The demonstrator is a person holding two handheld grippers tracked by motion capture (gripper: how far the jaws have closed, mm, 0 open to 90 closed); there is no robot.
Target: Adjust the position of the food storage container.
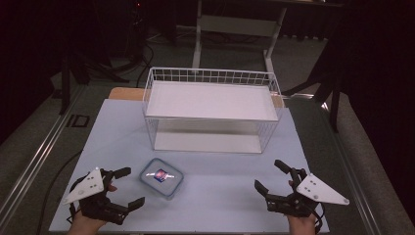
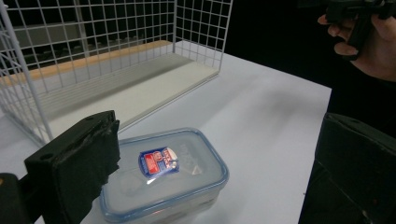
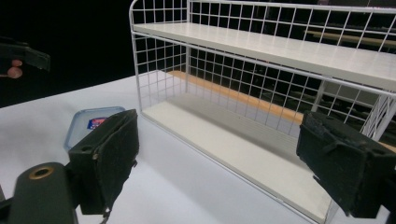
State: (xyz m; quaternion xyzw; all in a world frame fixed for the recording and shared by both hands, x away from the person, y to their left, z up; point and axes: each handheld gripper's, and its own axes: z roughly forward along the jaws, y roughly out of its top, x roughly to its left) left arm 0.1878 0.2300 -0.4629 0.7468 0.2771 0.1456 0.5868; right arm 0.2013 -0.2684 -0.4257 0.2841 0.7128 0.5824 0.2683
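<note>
We find both grippers, left (image 1: 126,187) and right (image 1: 270,176), jaws apart and empty; box (image 1: 161,177) untouched, near rack (image 1: 213,110) bare.

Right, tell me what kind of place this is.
Probably a lab or recording studio, not a home: a bare white table holding only a wire shelf rack and a lidded plastic container, black curtains behind, cables across the floor.

A wire rack (image 1: 211,110) stands at the far middle of the table (image 1: 230,186), with a lidded container (image 1: 161,177) lying before it — toward the left. The left gripper (image 1: 128,187) sits just left of the container; the right gripper (image 1: 270,177) is well apart — at the near right.
</note>
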